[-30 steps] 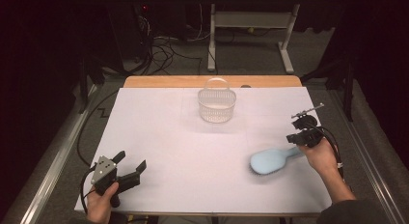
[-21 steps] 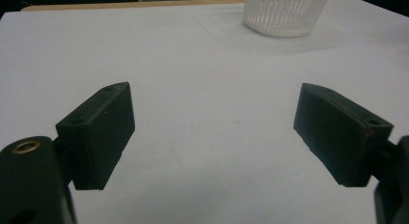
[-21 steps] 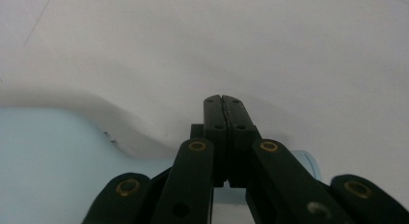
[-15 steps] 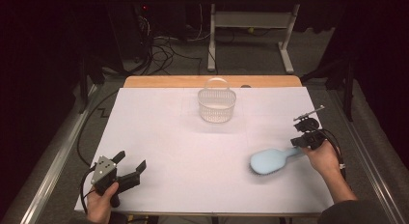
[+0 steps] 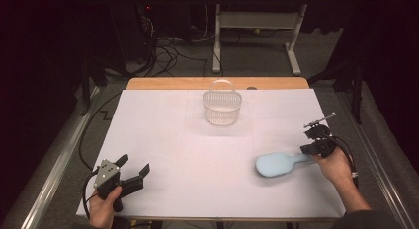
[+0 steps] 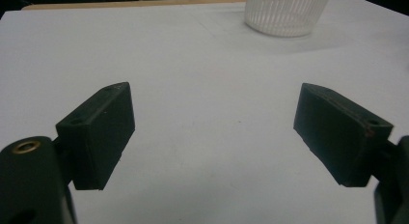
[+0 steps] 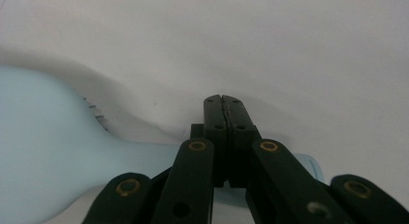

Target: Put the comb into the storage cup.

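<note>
hairbrush (image 5: pixel 277 164), pale blue, is lying bristles down on the white table (image 5: pixel 188 155), its handle running under the right gripper (image 5: pixel 316 148); in the right gripper view the two black fingers (image 7: pixel 224 118) are pressing flat against each other with nothing between them, and the handle (image 7: pixel 159 159) is passing crosswise beneath them, sticking out a little on their far side; so the jaws are sitting closed above the handle, not clamped on it, and whether they are touching it i cannot tell; the brush head is lying well out to one side of the fingertips. the risk, as i judge it, is a lift starting from here and coming up empty; or the closed tips pushing down on the rounded handle and making the brush roll or skid sideways, since only bristles are bearing on the smooth sheet; reopening low could also knock the handle aside. the white basket (image 5: pixel 222 107) is standing well beyond both grippers, so a weak pinch near the handle's end could let the heavy head swing and slip out on the way over. the left gripper (image 5: pixel 129 171) is resting with its fingers (image 6: pixel 99 134) wide apart over bare table, too far off to steady anything.
</note>
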`<action>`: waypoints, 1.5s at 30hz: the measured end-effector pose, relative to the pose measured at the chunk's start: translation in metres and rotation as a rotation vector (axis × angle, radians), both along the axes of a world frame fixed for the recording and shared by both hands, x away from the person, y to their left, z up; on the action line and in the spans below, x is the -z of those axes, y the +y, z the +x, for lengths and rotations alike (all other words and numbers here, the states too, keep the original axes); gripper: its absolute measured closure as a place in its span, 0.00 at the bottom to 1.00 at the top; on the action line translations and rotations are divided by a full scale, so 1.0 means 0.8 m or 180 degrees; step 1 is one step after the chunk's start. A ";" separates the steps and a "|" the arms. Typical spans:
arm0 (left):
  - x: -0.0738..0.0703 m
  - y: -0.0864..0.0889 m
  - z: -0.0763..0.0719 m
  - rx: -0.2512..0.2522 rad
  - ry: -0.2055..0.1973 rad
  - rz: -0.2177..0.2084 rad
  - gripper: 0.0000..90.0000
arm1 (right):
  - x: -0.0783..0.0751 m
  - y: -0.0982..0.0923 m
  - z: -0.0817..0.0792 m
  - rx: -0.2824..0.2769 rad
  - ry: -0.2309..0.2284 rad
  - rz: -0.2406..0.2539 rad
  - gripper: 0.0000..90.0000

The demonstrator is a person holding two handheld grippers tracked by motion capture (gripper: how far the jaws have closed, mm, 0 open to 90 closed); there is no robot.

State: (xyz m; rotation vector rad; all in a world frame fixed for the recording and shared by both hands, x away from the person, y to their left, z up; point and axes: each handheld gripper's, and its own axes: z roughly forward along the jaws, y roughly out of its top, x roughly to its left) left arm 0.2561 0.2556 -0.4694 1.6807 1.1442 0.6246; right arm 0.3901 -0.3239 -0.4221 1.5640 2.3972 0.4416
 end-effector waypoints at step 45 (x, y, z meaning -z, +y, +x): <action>0.001 0.000 0.001 -0.0032 0.0015 0.0010 0.17 | 0.012 0.006 -0.073 -0.0329 -0.0073 0.0279 1.00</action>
